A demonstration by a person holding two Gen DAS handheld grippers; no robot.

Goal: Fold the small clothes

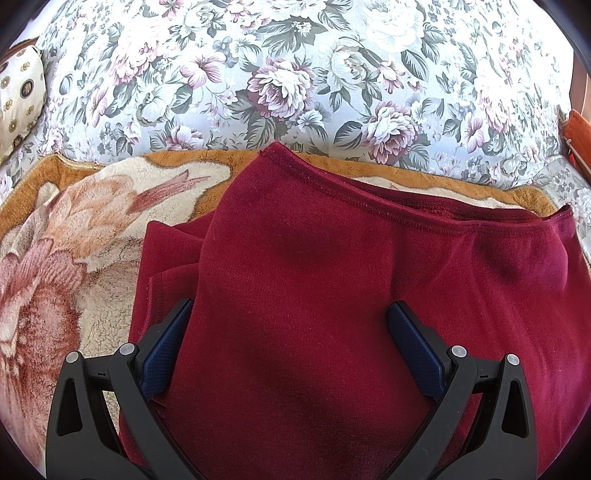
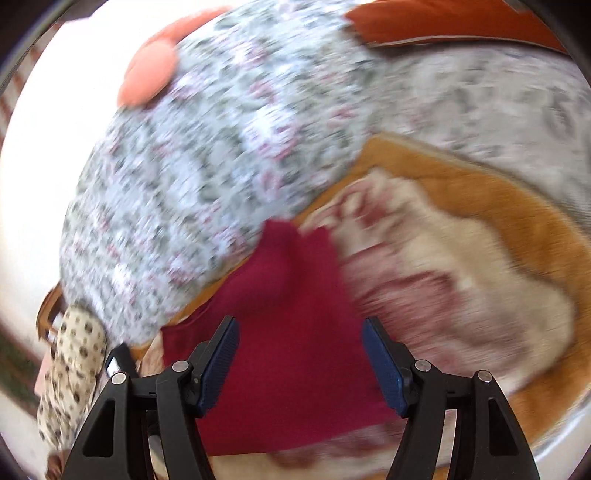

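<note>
A dark red fleece garment (image 1: 314,280) lies partly folded on a plush blanket (image 1: 74,236) with a large flower pattern and orange border. One flap is folded over, its stitched hem running along the far edge. My left gripper (image 1: 291,314) is open just above the garment, fingers wide apart, holding nothing. In the blurred right wrist view the same red garment (image 2: 295,332) lies below my right gripper (image 2: 299,328), which is open and empty.
A floral-covered sofa back (image 1: 295,74) rises behind the blanket. A cream patterned cushion (image 1: 18,96) sits at the far left, also shown in the right wrist view (image 2: 70,373). An orange cushion (image 2: 443,26) lies on the sofa's other end.
</note>
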